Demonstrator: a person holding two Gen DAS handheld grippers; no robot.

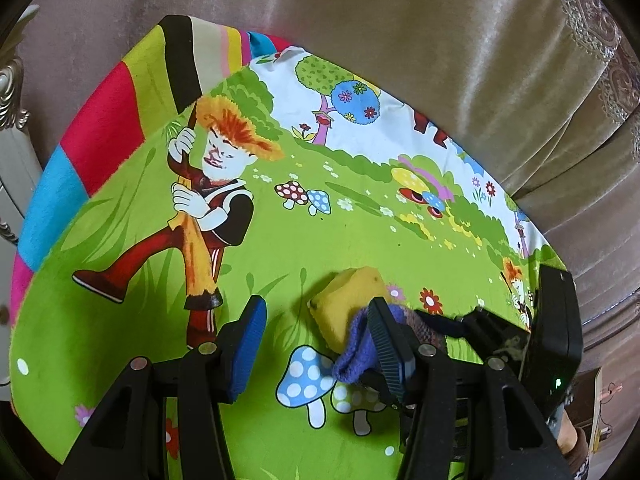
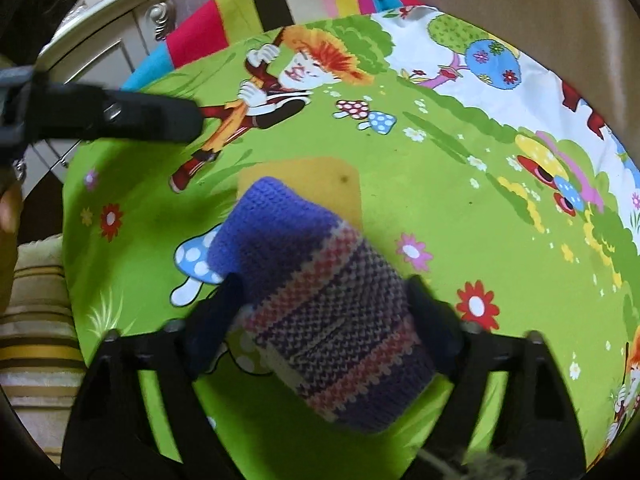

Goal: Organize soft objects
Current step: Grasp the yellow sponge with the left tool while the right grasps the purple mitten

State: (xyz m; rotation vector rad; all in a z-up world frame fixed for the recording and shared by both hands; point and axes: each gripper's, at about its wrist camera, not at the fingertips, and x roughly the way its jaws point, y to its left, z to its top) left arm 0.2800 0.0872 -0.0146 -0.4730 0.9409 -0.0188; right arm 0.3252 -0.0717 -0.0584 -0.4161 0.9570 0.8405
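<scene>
While the right tool clasps the knitted purple striped sleeve at mid-length, its limp end droops onto the yellow sponge (both light, squashy). Left tool stands released, empty. Sponge rests on the cartoon-print counter; pinch its flanks.

Held 2 grippers angled steeply down: left gripper with jaws apart, empty; right gripper with jaws pressing both sides of a knitted piece.

Bare cartoon-print cloth across middle and far edge. Near edge blocked: yellow sponge with knitted sock lying over it. Curtain bounds far edge.
</scene>
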